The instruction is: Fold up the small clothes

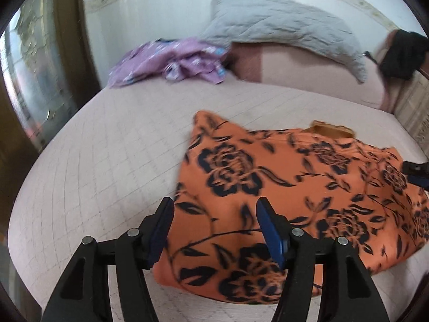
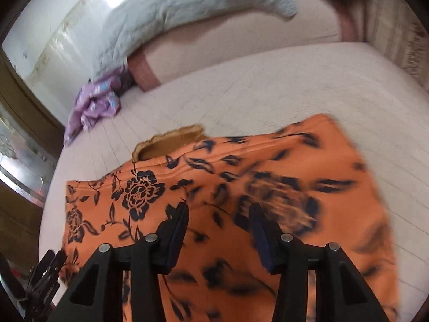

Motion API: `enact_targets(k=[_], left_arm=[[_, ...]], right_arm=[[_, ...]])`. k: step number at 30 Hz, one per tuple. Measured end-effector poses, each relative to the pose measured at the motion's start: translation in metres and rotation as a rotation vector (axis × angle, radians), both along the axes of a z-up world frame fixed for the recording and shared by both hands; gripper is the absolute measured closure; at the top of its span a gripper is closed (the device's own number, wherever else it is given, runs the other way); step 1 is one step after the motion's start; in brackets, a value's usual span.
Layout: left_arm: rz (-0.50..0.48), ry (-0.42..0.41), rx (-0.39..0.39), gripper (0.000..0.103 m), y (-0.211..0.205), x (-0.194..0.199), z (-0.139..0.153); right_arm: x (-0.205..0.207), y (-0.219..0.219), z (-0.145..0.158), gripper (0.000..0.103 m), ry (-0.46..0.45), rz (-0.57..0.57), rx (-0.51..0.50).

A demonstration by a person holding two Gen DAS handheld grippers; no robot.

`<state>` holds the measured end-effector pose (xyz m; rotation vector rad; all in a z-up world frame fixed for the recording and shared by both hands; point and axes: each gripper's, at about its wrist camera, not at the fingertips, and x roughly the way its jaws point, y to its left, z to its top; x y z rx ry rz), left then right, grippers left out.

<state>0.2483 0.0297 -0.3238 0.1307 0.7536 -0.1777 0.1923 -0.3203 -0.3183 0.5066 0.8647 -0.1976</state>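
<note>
An orange garment with a black flower print (image 1: 295, 187) lies folded over on the pink bed; it also fills the lower half of the right wrist view (image 2: 241, 187). A brown fabric edge (image 2: 171, 139) pokes out at its far side. My left gripper (image 1: 214, 209) is open and empty, hovering over the garment's near left part. My right gripper (image 2: 218, 212) is open and empty over the garment's middle. The right gripper's tip shows at the right edge of the left wrist view (image 1: 417, 173), and the left gripper shows at the lower left of the right wrist view (image 2: 45, 276).
A crumpled purple garment (image 1: 174, 61) lies at the far left of the bed (image 1: 107, 147). A grey quilted blanket (image 1: 281, 26) rests on a pink bolster at the headboard end. A black item (image 1: 402, 53) sits far right. A wooden door frame stands left.
</note>
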Motion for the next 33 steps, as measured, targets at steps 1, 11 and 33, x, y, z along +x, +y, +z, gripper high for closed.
enact_targets(k=[1,11,33], left_arm=[[-0.010,-0.006,0.010,0.035,-0.003,-0.002,0.000],[0.033,0.129,0.103,0.024,0.000,0.009,-0.032],[0.130,0.154,-0.083,0.024,0.043,0.028,-0.001]], right_arm=[[-0.018,-0.006,0.006,0.053,-0.020,-0.013,0.017],[-0.134,-0.046,0.006,0.047,-0.107,-0.216,0.305],[-0.111,-0.063,-0.049,0.077,-0.146,-0.389,0.331]])
